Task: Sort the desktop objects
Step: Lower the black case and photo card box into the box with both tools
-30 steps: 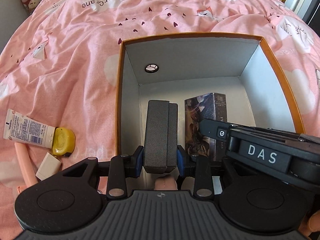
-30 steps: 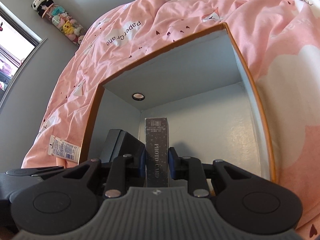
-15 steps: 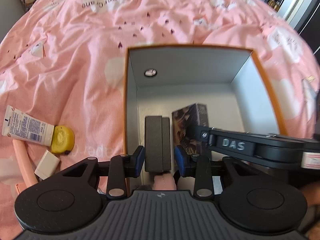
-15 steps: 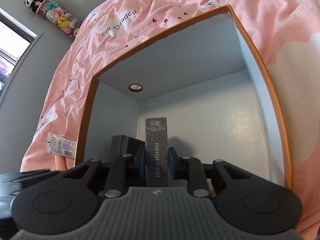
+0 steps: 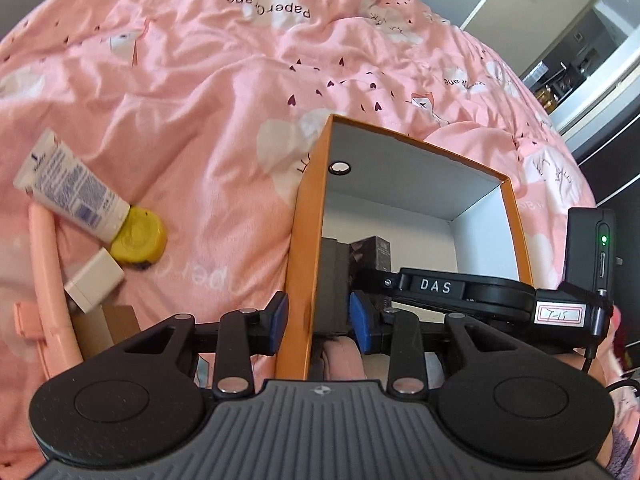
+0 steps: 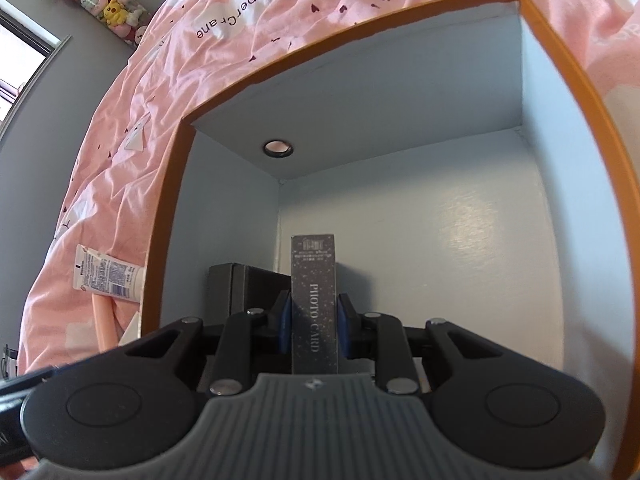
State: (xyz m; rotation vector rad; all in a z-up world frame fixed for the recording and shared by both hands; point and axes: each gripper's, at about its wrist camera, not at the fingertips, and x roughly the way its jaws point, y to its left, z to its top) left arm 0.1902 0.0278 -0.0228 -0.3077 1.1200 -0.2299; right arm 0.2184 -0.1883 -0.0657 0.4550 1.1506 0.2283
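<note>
inside the orange box (image 6: pixel 576 92), right hand-held gripper (image 6: pixel 314 326) clamps photo-card box (image 6: pixel 313 300).

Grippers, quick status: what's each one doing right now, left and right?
Left gripper: open, holding nothing; its fingers straddle the orange box wall without pressing it.
Right gripper: shut on the photo card box inside the box.

Left wrist view: dark case (image 5: pixel 335 280) in the orange box (image 5: pixel 304 240) mostly hidden behind the box's near wall; contact with the left tongs (image 5: pixel 318 318) cannot be told. Pink plastic piece (image 5: pixel 44 280) cut by the left edge.

Right wrist view: photo card box (image 6: pixel 314 312) lower end hidden by the right tongs (image 6: pixel 314 322); tube (image 6: pixel 106 278) cap hidden behind the box wall.
</note>
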